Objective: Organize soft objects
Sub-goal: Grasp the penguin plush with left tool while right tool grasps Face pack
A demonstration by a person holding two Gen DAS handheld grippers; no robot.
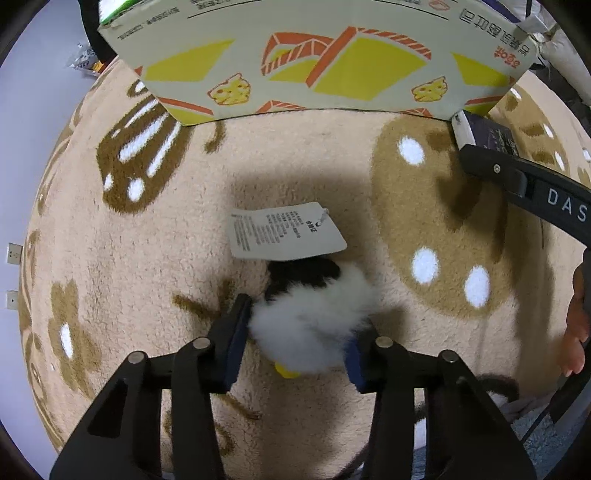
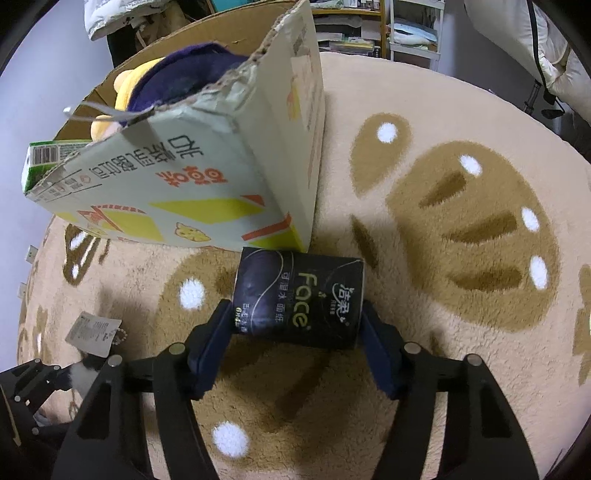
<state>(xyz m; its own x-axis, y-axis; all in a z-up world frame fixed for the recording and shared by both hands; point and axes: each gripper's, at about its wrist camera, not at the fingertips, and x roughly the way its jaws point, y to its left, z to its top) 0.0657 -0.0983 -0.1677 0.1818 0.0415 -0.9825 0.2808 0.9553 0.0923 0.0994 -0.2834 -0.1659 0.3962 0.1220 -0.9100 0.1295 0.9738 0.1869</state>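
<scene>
A fluffy plush toy (image 1: 314, 321), white with a black part and a yellow bit, lies on the beige rug (image 1: 110, 240) with its paper tag (image 1: 284, 230) above it. My left gripper (image 1: 304, 321) is shut on its white fur, with a pad pressing in on each side. In the right wrist view a dark tissue pack (image 2: 299, 299) printed "Face" lies on the rug by the corner of the cardboard box (image 2: 166, 192). My right gripper (image 2: 295, 314) is shut on it, its pads against both ends. The same toy (image 2: 83, 373) shows at lower left.
The printed cardboard box (image 1: 295, 55) stands just beyond both grippers and holds a yellow and dark blue plush (image 2: 177, 77). A green carton (image 2: 40, 162) is at its left edge. A person's hand (image 1: 576, 332) is at the right edge. Shelves (image 2: 369, 33) stand beyond the rug.
</scene>
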